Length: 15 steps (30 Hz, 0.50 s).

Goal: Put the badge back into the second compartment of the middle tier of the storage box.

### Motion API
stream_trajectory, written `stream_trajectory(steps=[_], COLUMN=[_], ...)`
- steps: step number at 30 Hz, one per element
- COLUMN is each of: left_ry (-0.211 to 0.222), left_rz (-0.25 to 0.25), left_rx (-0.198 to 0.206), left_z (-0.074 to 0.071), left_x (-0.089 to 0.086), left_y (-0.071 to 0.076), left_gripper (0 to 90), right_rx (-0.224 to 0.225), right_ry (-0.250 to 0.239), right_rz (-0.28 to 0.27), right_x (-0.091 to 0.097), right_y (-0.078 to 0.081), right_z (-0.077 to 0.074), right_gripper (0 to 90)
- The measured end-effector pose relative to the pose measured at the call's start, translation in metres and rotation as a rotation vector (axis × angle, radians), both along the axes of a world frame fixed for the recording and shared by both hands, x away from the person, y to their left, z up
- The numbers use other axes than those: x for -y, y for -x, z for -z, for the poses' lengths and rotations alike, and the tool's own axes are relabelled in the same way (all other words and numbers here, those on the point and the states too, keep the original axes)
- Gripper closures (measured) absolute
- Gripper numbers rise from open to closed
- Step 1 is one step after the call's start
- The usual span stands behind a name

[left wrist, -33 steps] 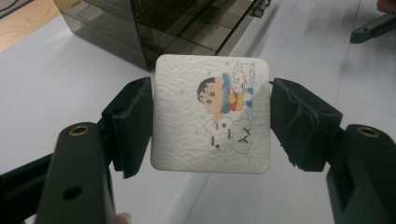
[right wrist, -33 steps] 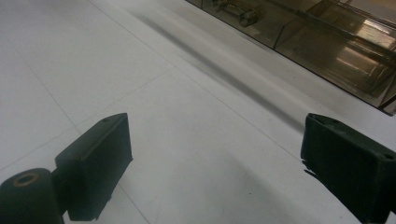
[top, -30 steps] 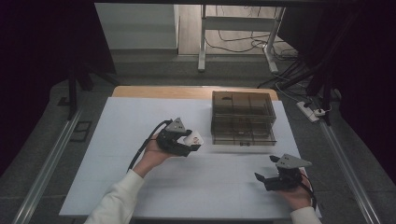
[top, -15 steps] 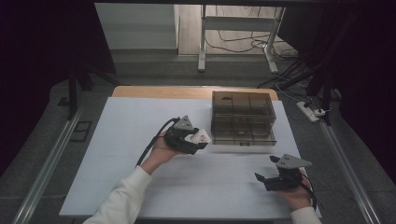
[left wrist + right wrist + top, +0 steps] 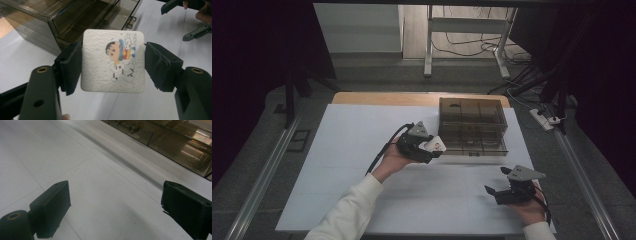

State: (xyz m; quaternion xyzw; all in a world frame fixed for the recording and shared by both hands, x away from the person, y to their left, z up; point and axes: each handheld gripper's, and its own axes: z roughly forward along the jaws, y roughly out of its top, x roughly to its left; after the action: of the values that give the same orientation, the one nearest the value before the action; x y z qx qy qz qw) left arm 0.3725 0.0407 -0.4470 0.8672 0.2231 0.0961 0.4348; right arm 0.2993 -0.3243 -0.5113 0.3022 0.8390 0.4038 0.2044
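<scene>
Nearest, the right claw (image 5: 502, 191) rests low on the white counter (image 5: 337, 165), its 2 jaws spread wide on nothing. Farther in, the left claw (image 5: 432, 149) grips a white square card (image 5: 113, 60) printed with a cartoon, pinched by 2 opposite edges. It has travelled rightward to the front of the smoky drawer box (image 5: 472, 125), so stowing the card there looks likely.

From above I get a lit white table (image 5: 362, 150) ringed by near-black surroundings. Through my right gripper view the smoky drawer box (image 5: 175, 142) throws a soft shadow band and catches glare. My left gripper view is sharp on the card (image 5: 112, 61), softer behind.
</scene>
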Motion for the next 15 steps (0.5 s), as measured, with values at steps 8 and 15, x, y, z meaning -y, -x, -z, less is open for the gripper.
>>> stream_trajectory(steps=[8,15], left_ry=[0.005,0.002], left_rz=[0.006,0.016], left_rx=[0.002,0.002], left_z=[-0.003,-0.006], left_x=[0.009,0.018], left_y=[-0.004,-0.008], left_gripper=[32.6,32.6], right_rx=[-0.002,-0.002], right_ry=[0.001,0.001], right_rz=[-0.001,-0.002], right_x=[0.000,-0.001], right_y=[0.000,0.000], right_z=[0.000,0.001], right_gripper=[8.6,8.6])
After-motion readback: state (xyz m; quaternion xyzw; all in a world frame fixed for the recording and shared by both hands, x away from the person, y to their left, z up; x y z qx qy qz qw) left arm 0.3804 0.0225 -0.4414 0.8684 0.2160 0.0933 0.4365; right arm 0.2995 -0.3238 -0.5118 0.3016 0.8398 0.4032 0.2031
